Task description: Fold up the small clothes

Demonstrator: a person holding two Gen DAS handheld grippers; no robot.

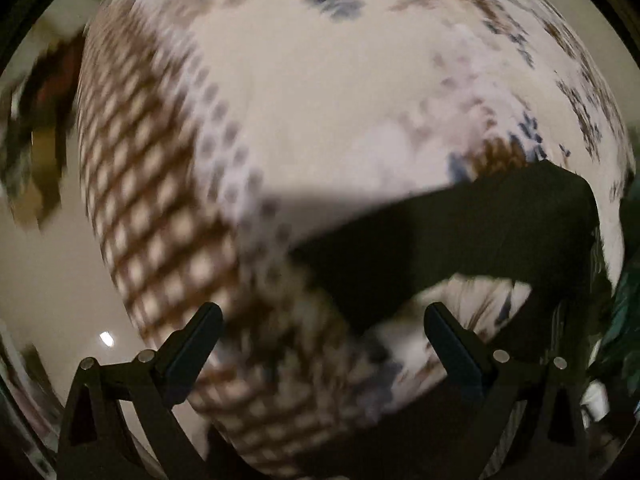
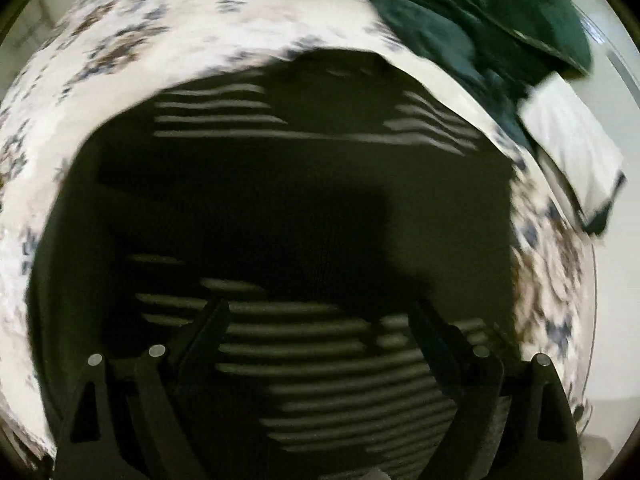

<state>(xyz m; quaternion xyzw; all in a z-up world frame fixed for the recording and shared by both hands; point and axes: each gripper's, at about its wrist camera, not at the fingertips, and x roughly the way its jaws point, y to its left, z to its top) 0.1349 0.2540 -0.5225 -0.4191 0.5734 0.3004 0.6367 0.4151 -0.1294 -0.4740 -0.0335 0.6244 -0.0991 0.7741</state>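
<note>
A dark garment with thin light stripes (image 2: pixel 280 184) lies spread on a white cover with a brown and blue pattern (image 2: pixel 120 40). My right gripper (image 2: pixel 320 308) hangs just above the garment's near part, open, with nothing pinched between its wide-set jaws. In the left wrist view the picture is blurred. Part of the dark garment (image 1: pixel 460 232) shows at the right on the patterned cover (image 1: pixel 320 80). My left gripper (image 1: pixel 324 320) points down over the cover beside the garment's edge, open and holding nothing.
A heap of dark green cloth (image 2: pixel 460 12) lies at the cover's far right, with a folded white piece (image 2: pixel 572 144) beside it. The green cloth (image 1: pixel 628 300) also shows at the right edge of the left wrist view. A beige surface (image 1: pixel 48 280) lies past the cover's left edge.
</note>
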